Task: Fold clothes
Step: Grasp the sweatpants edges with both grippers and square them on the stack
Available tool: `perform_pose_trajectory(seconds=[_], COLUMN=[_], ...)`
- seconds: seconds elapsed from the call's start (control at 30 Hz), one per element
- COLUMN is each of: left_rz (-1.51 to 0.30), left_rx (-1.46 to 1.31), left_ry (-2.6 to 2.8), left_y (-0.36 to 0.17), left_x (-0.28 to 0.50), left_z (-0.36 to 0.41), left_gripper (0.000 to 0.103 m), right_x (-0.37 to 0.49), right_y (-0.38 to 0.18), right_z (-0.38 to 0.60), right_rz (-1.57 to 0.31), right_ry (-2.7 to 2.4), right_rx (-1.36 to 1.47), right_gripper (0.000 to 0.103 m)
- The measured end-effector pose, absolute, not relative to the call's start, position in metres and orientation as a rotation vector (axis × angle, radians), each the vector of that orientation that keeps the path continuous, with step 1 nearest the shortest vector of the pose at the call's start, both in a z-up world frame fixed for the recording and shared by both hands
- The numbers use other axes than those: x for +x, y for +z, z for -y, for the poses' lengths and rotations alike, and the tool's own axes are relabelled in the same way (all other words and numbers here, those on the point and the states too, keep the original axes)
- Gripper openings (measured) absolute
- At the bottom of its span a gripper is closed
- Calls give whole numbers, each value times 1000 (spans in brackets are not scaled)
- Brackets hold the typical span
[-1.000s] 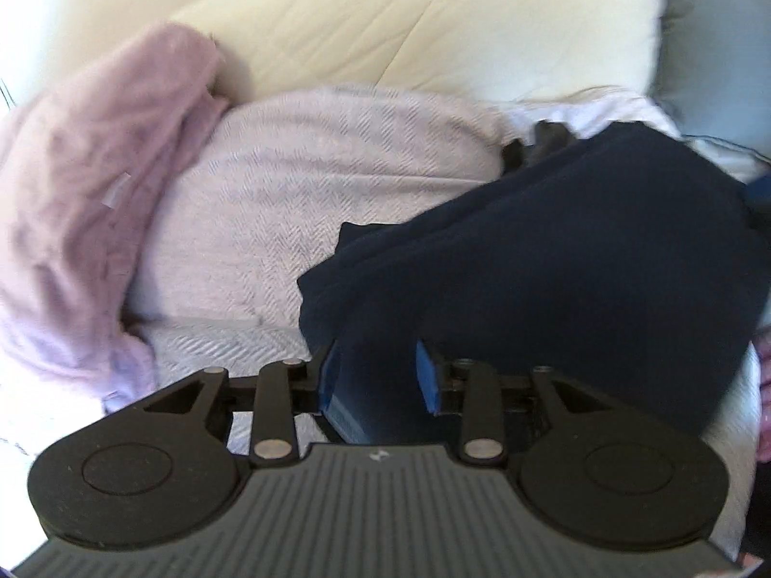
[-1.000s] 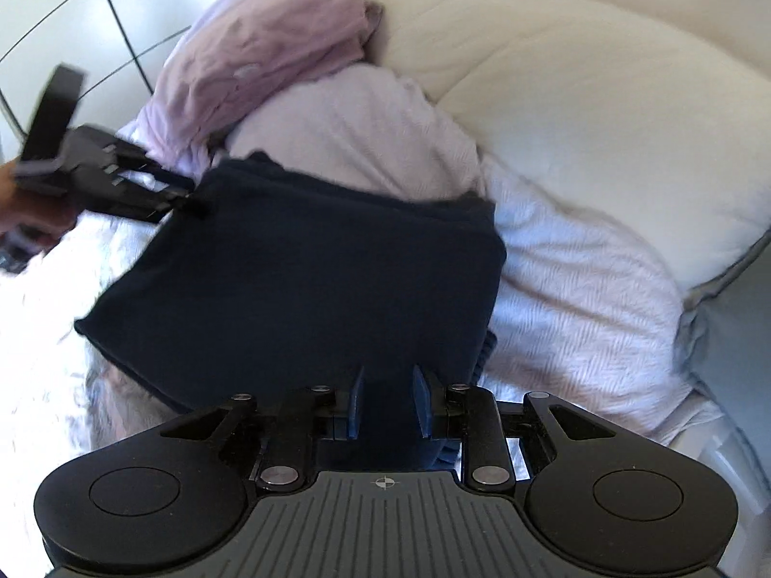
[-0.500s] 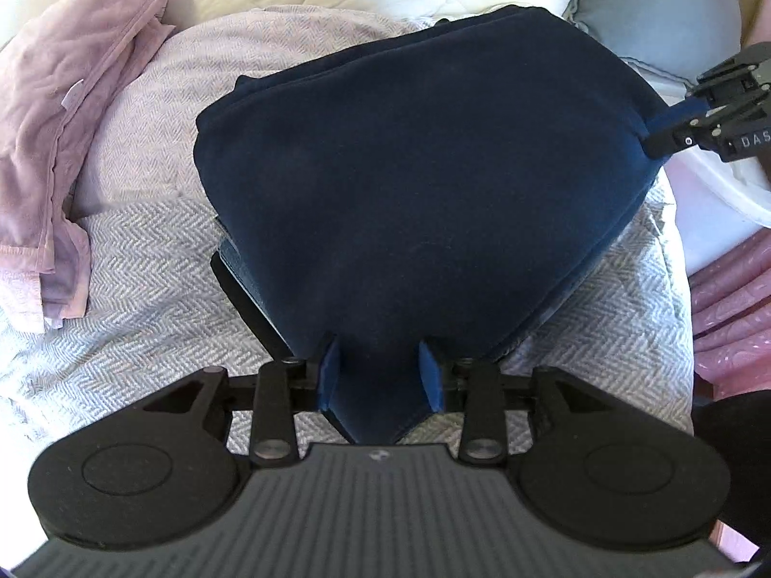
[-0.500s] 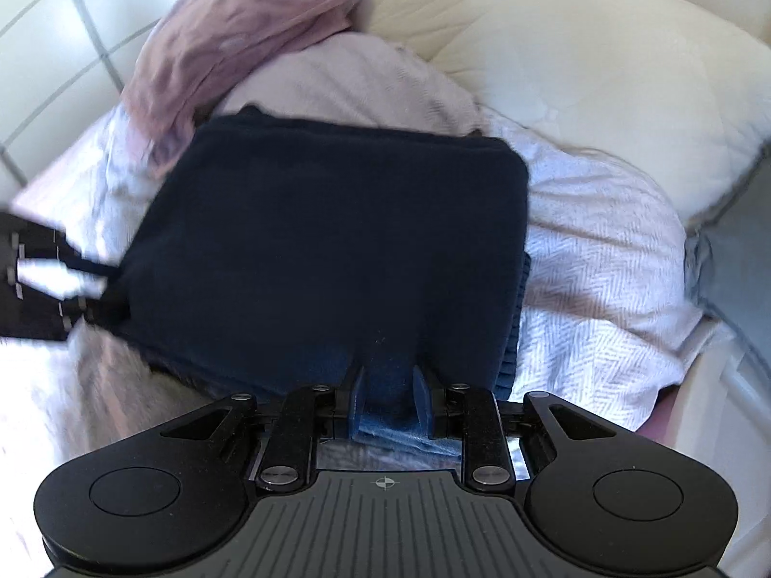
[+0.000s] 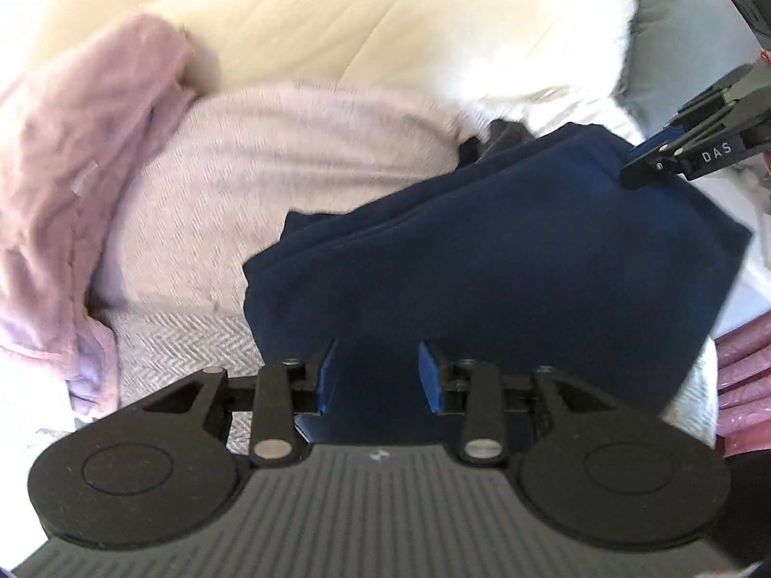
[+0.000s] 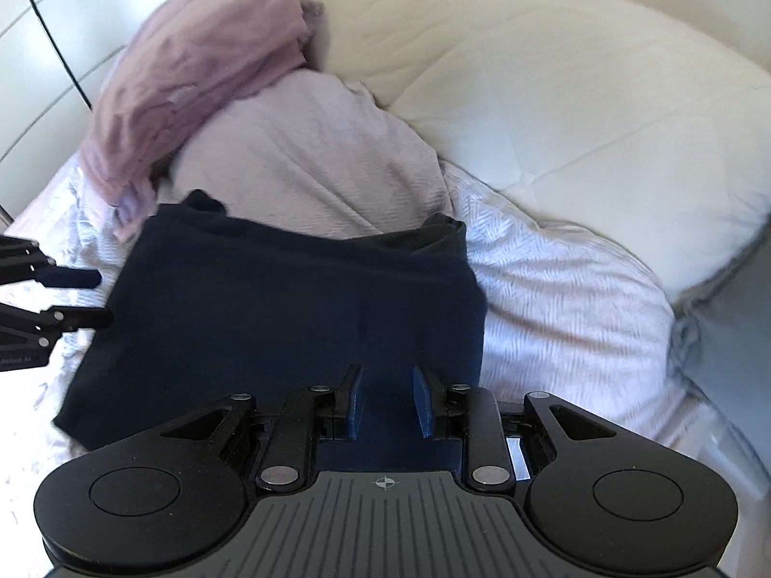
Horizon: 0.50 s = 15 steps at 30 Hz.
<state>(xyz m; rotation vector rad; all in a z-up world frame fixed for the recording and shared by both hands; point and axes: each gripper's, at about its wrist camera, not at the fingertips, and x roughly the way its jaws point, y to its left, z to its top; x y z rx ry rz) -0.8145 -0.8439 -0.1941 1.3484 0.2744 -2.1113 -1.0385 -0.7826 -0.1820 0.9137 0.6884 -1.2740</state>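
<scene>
**A:** Left of the navy garment [image 5: 506, 265], what do you make of your near corner?

**B:** Your left gripper [image 5: 376, 375] stands narrow, with a thick fold of navy cloth filling the gap between its pads. Half a second ago that cloth hung stretched and raised between your two tools. Now it has come down and lies doubled on the bed, with stacked edges showing along its left side.

**A:** And at the garment's far right corner?

**B:** Your right gripper [image 6: 385, 402] is narrow too and pinches that corner, which is pulled to a point at its tips. I'd judge this fold is laid, so what's left is for you to let go and flatten it.

**A:** What's around it?

**B:** A crumpled pink garment [image 5: 62, 168] is heaped well to the left of the navy one, still unfolded. Under the navy one is a pale herringbone bedspread [image 5: 183, 342]. Behind it is a cream duvet [image 5: 361, 24], and behind and to its right a grey pillow [image 5: 674, 48]. Just right of it shows some pink ribbed fabric [image 5: 742, 361]. Pale wardrobe doors [image 6: 48, 24] stand far off to its left.
</scene>
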Motion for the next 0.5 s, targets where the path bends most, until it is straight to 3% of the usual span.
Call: perform_pose_trajectory(seconds=[0.2, 0.43, 0.5], left_rz=[-290, -350, -413], left_rx=[1403, 1353, 1298], left_ry=[-2067, -2012, -2011], left_y=[-219, -197, -185], left_x=[-814, -802, -789], left_z=[856, 843, 828], left_gripper=[32, 32, 31], right_x=[-1057, -1066, -1063], right_y=[-217, -186, -174], right_z=[836, 808, 786], right_rz=[-713, -625, -586], right_ry=[-1175, -1189, -1210], right_rx=[955, 977, 978], right_gripper=[26, 27, 32])
